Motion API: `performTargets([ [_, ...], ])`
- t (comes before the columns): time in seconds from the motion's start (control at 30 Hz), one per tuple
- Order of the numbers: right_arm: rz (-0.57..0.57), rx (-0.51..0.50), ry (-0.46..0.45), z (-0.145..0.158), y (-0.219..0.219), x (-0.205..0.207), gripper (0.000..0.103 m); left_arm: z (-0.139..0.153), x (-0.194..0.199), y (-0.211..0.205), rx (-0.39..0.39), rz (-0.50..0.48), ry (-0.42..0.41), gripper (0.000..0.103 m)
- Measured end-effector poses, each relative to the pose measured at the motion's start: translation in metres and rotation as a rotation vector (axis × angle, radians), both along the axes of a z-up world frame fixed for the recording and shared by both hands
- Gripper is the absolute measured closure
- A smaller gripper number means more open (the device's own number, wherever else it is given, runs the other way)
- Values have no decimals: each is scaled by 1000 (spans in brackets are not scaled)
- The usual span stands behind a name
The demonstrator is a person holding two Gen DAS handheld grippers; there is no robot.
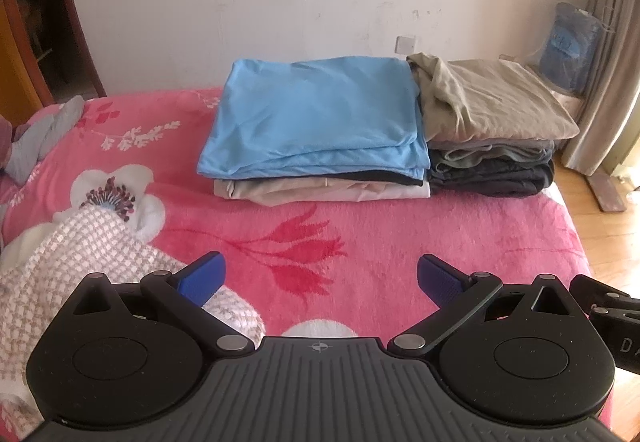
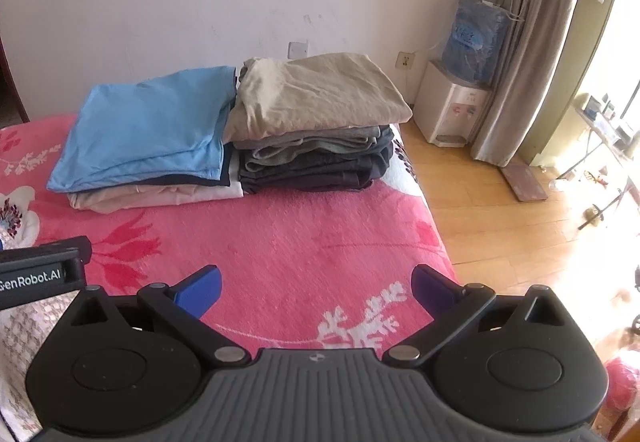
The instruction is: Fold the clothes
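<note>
Hovering over the fuzzy pink floral blanket, the left gripper holds its ribbed blue pads wide apart and empty. A checked knit garment lies crumpled beneath its left finger. Ahead, against the wall, a smooth blue folded garment tops a low stack, its long side running left to right.

From the right wrist camera, the right gripper is likewise spread and empty. A wrinkled beige folded garment crowns the taller stack touching the blue one, near the bed's right edge.
</note>
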State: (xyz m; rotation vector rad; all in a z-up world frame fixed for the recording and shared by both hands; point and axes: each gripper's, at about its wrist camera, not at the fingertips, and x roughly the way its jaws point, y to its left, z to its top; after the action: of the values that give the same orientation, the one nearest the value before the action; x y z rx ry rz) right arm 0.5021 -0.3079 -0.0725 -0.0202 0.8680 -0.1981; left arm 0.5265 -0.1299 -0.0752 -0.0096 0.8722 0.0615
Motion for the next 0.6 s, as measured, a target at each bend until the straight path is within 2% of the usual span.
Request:
performTargets([
  [0.6,-9,14,8,-5,-5,-4,0,2,-2,-6,24,19,4,0],
])
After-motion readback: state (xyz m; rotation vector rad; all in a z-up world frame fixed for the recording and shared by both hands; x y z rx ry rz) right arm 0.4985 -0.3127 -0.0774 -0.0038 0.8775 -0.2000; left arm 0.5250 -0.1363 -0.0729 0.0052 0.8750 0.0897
